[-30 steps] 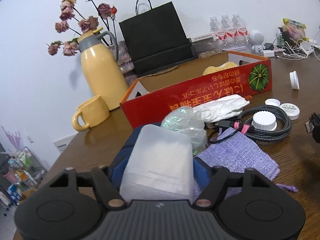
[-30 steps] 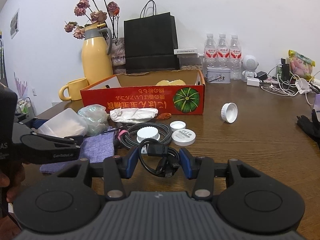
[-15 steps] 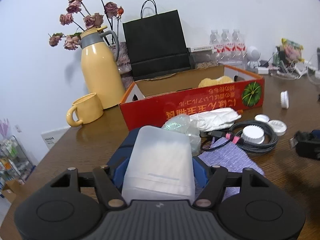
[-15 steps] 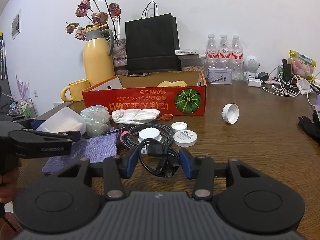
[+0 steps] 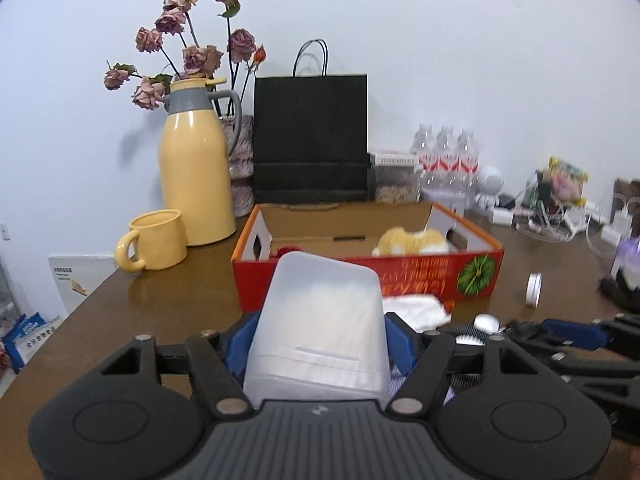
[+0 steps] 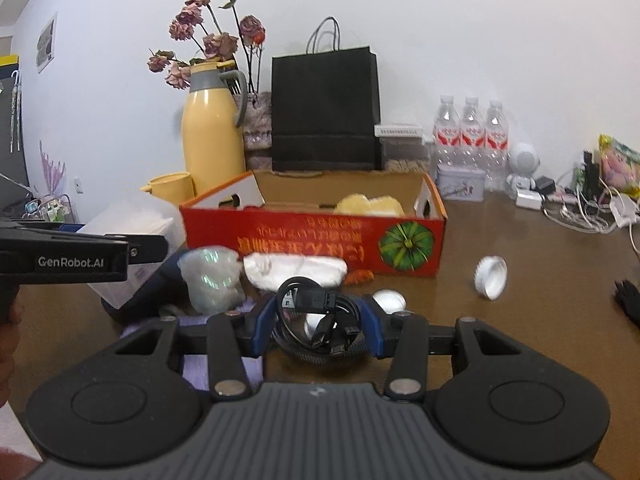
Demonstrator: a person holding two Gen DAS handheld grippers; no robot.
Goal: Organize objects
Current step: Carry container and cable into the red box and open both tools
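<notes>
My left gripper (image 5: pixel 318 336) is shut on a translucent white plastic box (image 5: pixel 320 320) and holds it above the table in front of the red cardboard box (image 5: pixel 400 276). The plastic box also shows at the left of the right wrist view (image 6: pixel 132 224). My right gripper (image 6: pixel 316 320) is shut on a coiled black cable (image 6: pixel 316 316), raised just in front of the red cardboard box (image 6: pixel 312 248). Inside the red box lies a yellow soft item (image 6: pixel 368 204).
On the brown table (image 6: pixel 520 320) lie a crumpled clear bag (image 6: pixel 212 280), a white cloth (image 6: pixel 296 268), a purple pouch (image 6: pixel 192 364), white lids (image 6: pixel 490 276). A yellow jug (image 5: pixel 196 176), yellow mug (image 5: pixel 156 246), black paper bag (image 5: pixel 310 140) and water bottles (image 6: pixel 472 136) stand behind.
Both grippers have risen and moved toward the red box with their loads. The left gripper now looks down into the box opening.
</notes>
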